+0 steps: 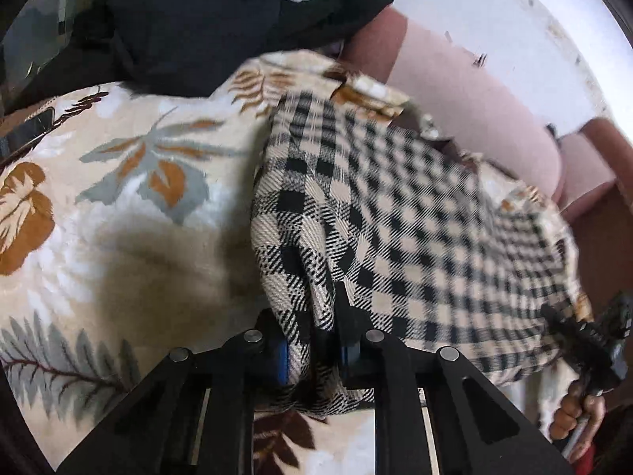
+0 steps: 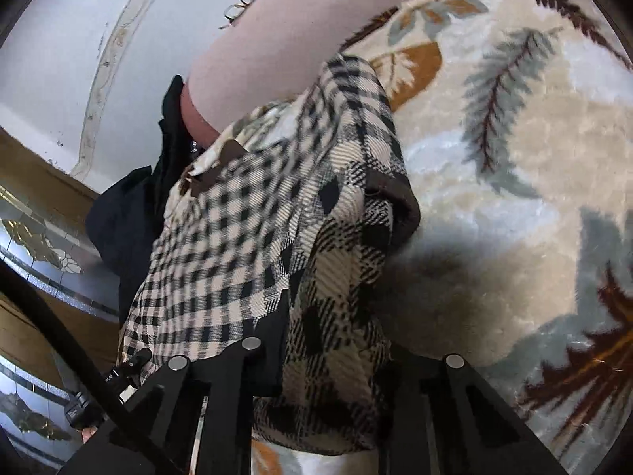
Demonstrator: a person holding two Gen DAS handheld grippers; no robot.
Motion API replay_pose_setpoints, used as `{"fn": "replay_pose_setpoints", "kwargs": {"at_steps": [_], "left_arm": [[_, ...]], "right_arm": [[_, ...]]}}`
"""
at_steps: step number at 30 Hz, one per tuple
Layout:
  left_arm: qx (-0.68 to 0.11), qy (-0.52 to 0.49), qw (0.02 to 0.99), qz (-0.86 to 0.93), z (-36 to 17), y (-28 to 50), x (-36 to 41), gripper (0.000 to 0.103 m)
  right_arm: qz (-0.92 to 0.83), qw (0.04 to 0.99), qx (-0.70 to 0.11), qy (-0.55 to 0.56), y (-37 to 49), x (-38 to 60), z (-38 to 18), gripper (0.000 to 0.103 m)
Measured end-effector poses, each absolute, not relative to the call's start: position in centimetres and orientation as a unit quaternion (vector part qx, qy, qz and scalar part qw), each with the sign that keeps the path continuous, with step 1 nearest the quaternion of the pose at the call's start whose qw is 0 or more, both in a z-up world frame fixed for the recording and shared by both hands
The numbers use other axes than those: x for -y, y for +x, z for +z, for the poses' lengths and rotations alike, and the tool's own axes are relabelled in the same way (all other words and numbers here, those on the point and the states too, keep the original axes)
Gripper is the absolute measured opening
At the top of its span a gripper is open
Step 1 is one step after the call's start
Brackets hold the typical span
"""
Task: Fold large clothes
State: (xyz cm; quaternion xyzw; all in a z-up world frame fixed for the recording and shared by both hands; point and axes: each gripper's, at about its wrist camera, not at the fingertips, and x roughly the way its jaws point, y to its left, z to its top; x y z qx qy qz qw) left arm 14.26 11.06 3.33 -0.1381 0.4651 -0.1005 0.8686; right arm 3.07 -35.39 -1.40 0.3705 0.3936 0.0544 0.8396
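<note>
Leaf-print blanket (image 1: pixel 118 206) spread underneath. Pink headboard (image 1: pixel 474 91) behind, glasses (image 2: pixel 239 6) on top. Black cloth (image 1: pixel 190 27) piled at blanket edge. White wall (image 1: pixel 494 4).

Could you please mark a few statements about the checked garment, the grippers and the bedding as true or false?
1. The left gripper is shut on the checked garment. True.
2. The right gripper hangs open with nothing in it. False: checked cloth is bunched between its fingers.
3. The garment is plain red. False: it is a black and beige check.
4. The blanket under it has a leaf print. True.
5. A dark cloth lies beyond the blanket. True.
6. The garment lies folded into a neat square. False: it is held up, stretched between the two grippers.
</note>
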Motion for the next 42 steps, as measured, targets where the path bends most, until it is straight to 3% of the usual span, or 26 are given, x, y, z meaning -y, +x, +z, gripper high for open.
{"fn": "replay_pose_setpoints", "kwargs": {"at_steps": [8,10,11,14,17,21,22,25,28,31,33,42], "left_arm": [[-0.488,-0.111,0.863,-0.072,3.3,11.8,-12.4,0.017],[-0.5,-0.102,0.858,-0.058,2.6,11.8,-12.6,0.022],[-0.497,-0.105,0.86,-0.053,2.8,11.5,-12.9,0.025],[-0.464,-0.112,0.878,-0.033,4.6,10.2,-14.1,0.027],[-0.434,-0.104,0.895,-0.005,6.0,9.3,-14.9,0.03],[-0.401,-0.111,0.909,-0.018,7.4,8.6,-14.5,0.031],[-0.397,-0.104,0.912,-0.023,7.5,8.7,-13.9,0.035],[-0.388,-0.057,0.919,-0.032,7.2,8.8,-11.2,0.047],[-0.41,-0.019,0.911,-0.046,5.3,9.9,-8.5,0.052],[-0.461,0.015,0.886,-0.041,2.3,11.0,-7.2,0.052],[-0.469,0.031,0.882,-0.025,1.3,11.4,-7.4,0.052],[-0.444,0.002,0.896,0.009,3.7,9.9,-9.8,0.052]], "right_arm": [[0.045,0.841,-0.4,0.362,-0.1,36.8,-0.5,0.016],[0.028,0.84,-0.425,0.337,0.4,36.4,-1.4,0.023],[0.017,0.843,-0.427,0.327,0.4,36.3,-1.3,0.032],[-0.016,0.865,-0.407,0.294,-0.1,36.0,0.6,0.036],[-0.079,0.896,-0.362,0.246,-1.6,36.1,3.4,0.054],[-0.101,0.924,-0.311,0.197,-2.9,34.4,6.3,0.054],[-0.077,0.93,-0.307,0.187,-2.8,33.2,6.9,0.054],[-0.006,0.928,-0.332,0.17,-1.7,30.2,6.4,0.054],[0.042,0.91,-0.383,0.154,0.0,27.1,3.5,0.054],[0.033,0.894,-0.424,0.142,1.4,26.6,0.8,0.052],[0.015,0.892,-0.426,0.149,1.8,27.6,0.3,0.041],[-0.05,0.902,-0.404,0.146,0.5,29.4,2.6,0.044]]}}
